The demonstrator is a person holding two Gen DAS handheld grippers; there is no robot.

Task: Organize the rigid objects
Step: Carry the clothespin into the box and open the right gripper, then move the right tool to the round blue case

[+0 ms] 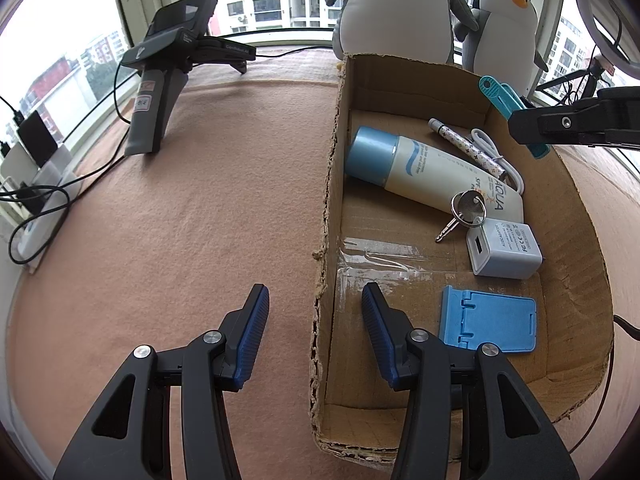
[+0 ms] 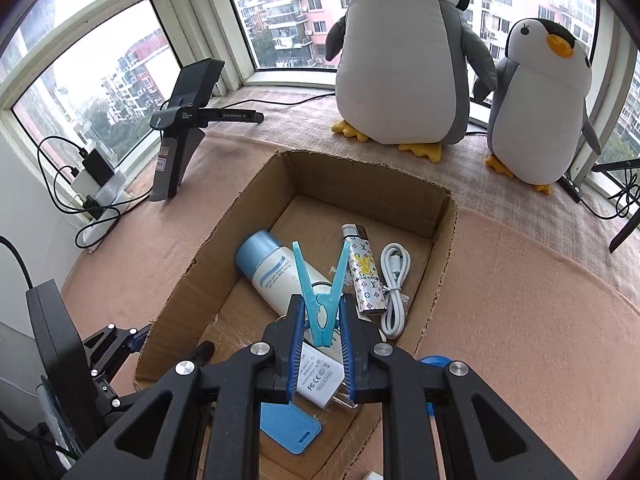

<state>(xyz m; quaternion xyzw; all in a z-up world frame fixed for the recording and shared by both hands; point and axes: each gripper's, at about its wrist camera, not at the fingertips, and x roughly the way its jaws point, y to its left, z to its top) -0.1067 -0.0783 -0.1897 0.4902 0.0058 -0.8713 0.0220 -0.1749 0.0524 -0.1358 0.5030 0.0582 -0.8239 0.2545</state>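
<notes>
A cardboard box [image 1: 572, 216] [image 2: 224, 236] lies on the pink cloth. In it are a blue-capped lotion bottle [image 1: 412, 170] [image 2: 276, 272], a patterned lighter [image 1: 466, 146] [image 2: 366, 280], a white cable [image 2: 394, 284], keys [image 1: 464, 212], a white charger [image 1: 504, 248] [image 2: 318, 376] and a blue phone stand [image 1: 488, 320] [image 2: 290, 426]. My right gripper [image 2: 320, 344] is shut on a teal clothespin [image 2: 322, 300] above the box; it also shows in the left wrist view [image 1: 502, 100]. My left gripper [image 1: 316, 320] is open and empty, straddling the box's left wall.
Two plush penguins [image 2: 400, 56] [image 2: 536, 104] stand behind the box by the window. A black device on a stand [image 1: 168, 64] [image 2: 188, 120] is at the back left. Chargers and cables [image 2: 96, 192] lie at the left edge.
</notes>
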